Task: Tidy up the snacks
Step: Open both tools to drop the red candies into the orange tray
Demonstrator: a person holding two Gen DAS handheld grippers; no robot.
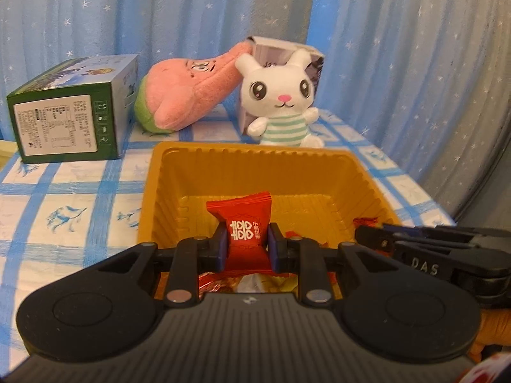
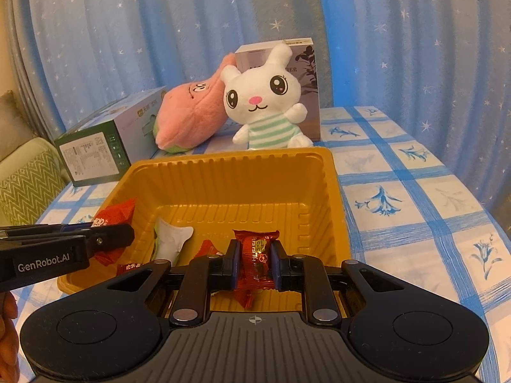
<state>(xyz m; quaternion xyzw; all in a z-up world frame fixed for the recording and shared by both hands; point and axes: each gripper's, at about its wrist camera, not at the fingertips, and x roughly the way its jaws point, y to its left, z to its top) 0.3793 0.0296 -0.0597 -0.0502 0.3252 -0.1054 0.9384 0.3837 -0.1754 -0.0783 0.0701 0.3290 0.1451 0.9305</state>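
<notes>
Left wrist view: the left gripper [image 1: 246, 245] pinches a red foil-wrapped candy [image 1: 244, 233] over the ribbed golden plastic tray's [image 1: 252, 159] near edge. The right gripper [image 2: 255, 263] clamps a darker red candy [image 2: 255, 255] likewise. Several sweets already lie inside; these two await release. Beyond sits a white plush rabbit [image 2: 262, 102].

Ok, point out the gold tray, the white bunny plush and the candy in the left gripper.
gold tray [image 1: 255, 154], left wrist view, far rim.
white bunny plush [image 2: 255, 92], right wrist view, face.
red candy [image 1: 244, 229], left wrist view, printed wrapper middle.
</notes>
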